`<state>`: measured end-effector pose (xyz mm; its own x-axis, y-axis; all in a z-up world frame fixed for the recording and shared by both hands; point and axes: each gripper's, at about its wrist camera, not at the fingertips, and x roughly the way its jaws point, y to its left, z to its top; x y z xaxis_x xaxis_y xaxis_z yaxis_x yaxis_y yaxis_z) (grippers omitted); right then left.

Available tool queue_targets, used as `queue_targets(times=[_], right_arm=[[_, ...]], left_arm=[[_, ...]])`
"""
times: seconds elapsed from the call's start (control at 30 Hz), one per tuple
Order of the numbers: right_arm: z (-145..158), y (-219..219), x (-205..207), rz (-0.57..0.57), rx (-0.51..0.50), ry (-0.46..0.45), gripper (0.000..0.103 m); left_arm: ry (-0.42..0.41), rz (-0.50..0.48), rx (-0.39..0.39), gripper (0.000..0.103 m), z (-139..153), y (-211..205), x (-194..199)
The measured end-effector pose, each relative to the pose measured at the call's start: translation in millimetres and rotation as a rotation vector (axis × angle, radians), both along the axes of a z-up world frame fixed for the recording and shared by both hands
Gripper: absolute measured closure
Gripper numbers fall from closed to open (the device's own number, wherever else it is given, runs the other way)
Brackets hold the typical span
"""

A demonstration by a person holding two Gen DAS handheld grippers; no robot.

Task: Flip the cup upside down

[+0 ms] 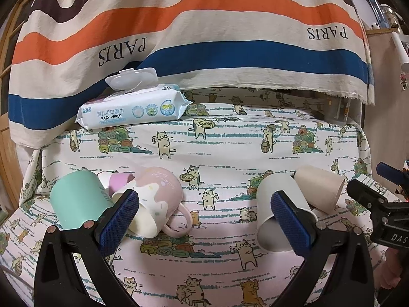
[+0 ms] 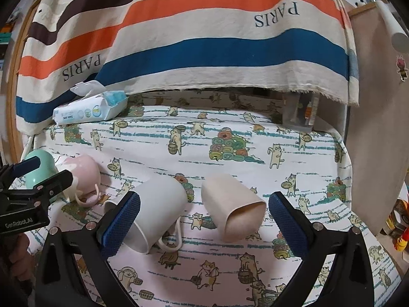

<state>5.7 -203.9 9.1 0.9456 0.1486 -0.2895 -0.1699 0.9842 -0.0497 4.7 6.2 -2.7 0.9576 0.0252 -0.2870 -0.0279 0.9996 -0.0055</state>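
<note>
Several cups lie on their sides on the cat-print cloth (image 1: 217,138). In the left wrist view a mint cup (image 1: 74,202), a small purple cup (image 1: 118,181) and a pink-and-cream mug (image 1: 156,199) lie at the left, a white mug (image 1: 278,204) and a beige cup (image 1: 319,186) at the right. My left gripper (image 1: 204,217) is open and empty above the cloth between the pink mug and the white mug. In the right wrist view my right gripper (image 2: 204,220) is open and empty, with the white mug (image 2: 158,212) and beige cup (image 2: 232,209) between its fingers.
A pack of baby wipes (image 1: 133,107) with its lid open lies at the back left. A striped PARIS cloth (image 1: 204,25) hangs behind. A clear container (image 2: 299,115) stands at the back right. The left gripper shows at the right wrist view's left edge (image 2: 38,179).
</note>
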Motion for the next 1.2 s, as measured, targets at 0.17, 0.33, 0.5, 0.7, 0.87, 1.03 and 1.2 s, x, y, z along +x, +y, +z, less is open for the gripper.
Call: queue_targets(times=[0.17, 0.33, 0.5, 0.7, 0.87, 1.03, 1.2], right_arm=[[-0.9, -0.2, 1.9, 0.002, 0.007, 0.012, 0.002], [-1.2, -0.8, 2.7, -0.013, 0.007, 0.013, 0.002], [-1.9, -5.3, 5.2, -0.036, 0.025, 0.023, 0.002], [-2.1, -5.8, 5.1, -0.038, 0.024, 0.022, 0.001], [-1.4, -6.4, 5.0, -0.037, 0.026, 0.024, 0.001], [-0.7, -6.4, 5.2, -0.040, 0.024, 0.024, 0.001], [-0.8, -6.8, 5.6, -0.040, 0.026, 0.025, 0.001]], left_arm=[[0.001, 0.001, -0.001, 0.000, 0.2, -1.1, -0.5], [0.001, 0.004, 0.000, 0.000, 0.4, -0.4, -0.5], [0.003, 0.008, -0.002, 0.000, 0.8, 1.1, -0.2], [0.003, 0.005, -0.002, 0.000, 1.0, 2.6, 0.5], [0.003, 0.004, -0.001, 0.000, 0.9, 2.5, 0.4], [0.003, 0.004, -0.001, 0.000, 1.0, 2.8, 0.3], [0.003, 0.005, -0.001, 0.000, 0.9, 2.3, 0.4]])
